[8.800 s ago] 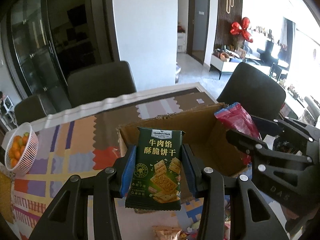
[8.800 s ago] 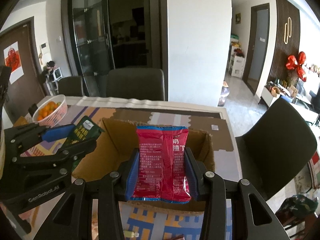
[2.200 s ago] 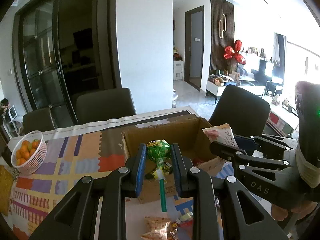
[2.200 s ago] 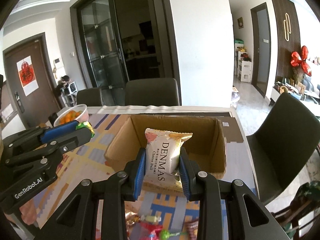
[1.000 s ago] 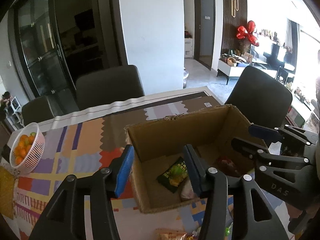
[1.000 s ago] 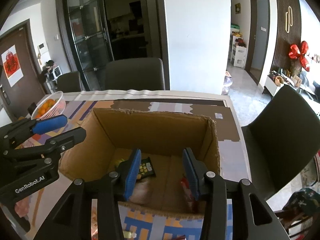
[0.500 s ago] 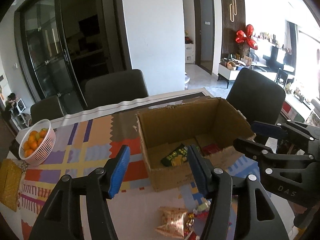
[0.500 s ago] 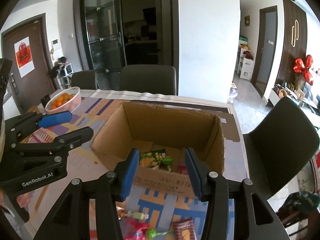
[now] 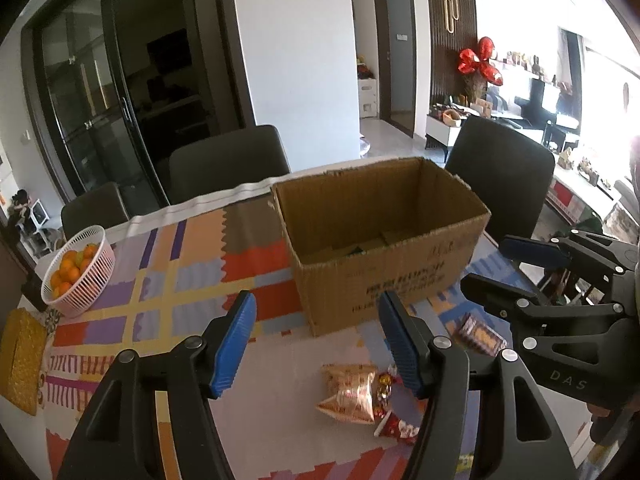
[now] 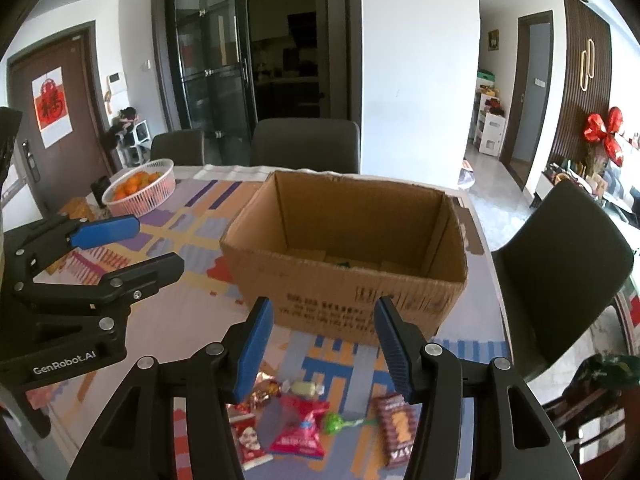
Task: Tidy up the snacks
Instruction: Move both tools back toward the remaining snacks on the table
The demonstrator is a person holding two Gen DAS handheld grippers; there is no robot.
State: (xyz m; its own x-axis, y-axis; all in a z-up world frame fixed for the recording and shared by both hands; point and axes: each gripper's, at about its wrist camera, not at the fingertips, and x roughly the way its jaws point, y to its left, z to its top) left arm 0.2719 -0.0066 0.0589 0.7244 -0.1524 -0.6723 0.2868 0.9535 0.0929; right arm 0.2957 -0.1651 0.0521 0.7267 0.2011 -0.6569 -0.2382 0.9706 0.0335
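An open cardboard box [image 9: 384,284] [image 10: 344,292] stands on the patterned tablecloth, a few packets barely visible at its bottom. In front of it lie loose snacks: a gold packet [image 9: 352,394], a brown biscuit packet [image 9: 480,334] [image 10: 398,430], a red packet [image 10: 298,436], a green lollipop [image 10: 334,424] and small wrapped sweets [image 10: 304,388]. My left gripper [image 9: 320,344] hovers short of the box, its jaws opening with nothing between them. My right gripper [image 10: 324,344] hangs over the snack pile, jaws also opening and empty. Each gripper shows at the side of the other's view.
A white basket of oranges [image 9: 76,272] [image 10: 140,188] sits at the table's far left, a yellow packet [image 9: 18,360] nearer the left edge. Dark chairs [image 9: 228,168] [image 10: 560,264] stand behind and to the right of the table.
Both grippers let go of a lollipop and a white packet into the box, then drew back from above it toward the near edge; the loose snacks have come into view and the jaws stand wider.
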